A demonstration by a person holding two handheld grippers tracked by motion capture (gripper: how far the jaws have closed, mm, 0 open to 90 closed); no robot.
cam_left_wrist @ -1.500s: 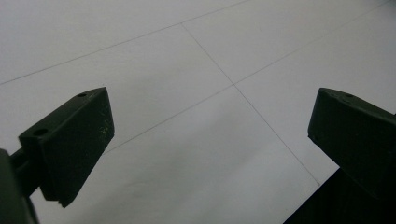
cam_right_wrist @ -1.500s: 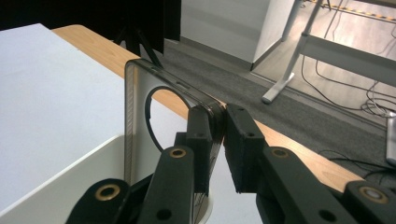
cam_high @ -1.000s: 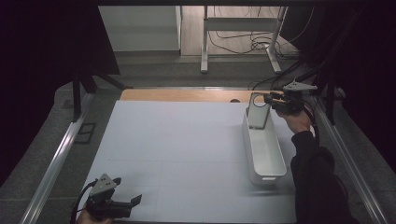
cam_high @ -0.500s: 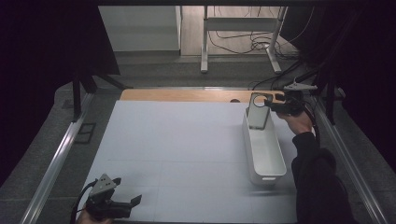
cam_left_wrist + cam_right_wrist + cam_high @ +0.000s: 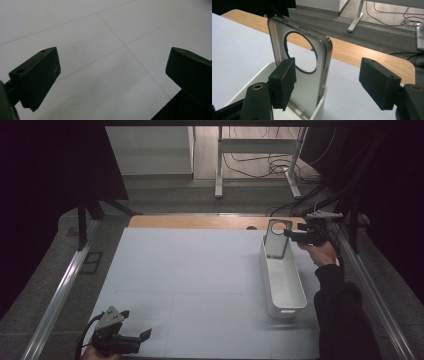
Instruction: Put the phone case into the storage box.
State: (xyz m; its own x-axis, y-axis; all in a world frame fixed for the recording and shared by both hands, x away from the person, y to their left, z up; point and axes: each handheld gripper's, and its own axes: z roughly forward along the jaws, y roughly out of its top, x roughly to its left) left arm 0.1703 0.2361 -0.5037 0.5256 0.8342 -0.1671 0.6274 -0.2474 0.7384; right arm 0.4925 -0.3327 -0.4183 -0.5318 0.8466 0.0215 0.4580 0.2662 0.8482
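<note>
Your right hand-held gripper (image 5: 295, 234) sits in the upper right of the high view, right by the far end of the long white bin (image 5: 283, 281). Its jaws are spread wide and gripping nothing. In the right gripper view the phone case (image 5: 300, 72) stands upright at the end of the bin (image 5: 319, 107), leaning on its end wall, with the big round camera cutout near the top. The left jaw overlaps the case in that view, but I can't tell if it's actually touching it. The right jaw hangs well clear off to the side, over the white surface (image 5: 234, 47).

In the high view, the case (image 5: 276, 238) is the translucent greyish thing poking up above the bin's far rim, just left of your gripper. Behind it runs the wooden strip (image 5: 200, 222) along the far edge of the surface (image 5: 190, 270).

Your left hand-held gripper (image 5: 131, 339) is way down in the lower left of the high view, well apart from the bin. Its jaws are also released, wide apart, and the left gripper view has just the plain white surface (image 5: 100, 37) with thin crossing lines between them.
</note>
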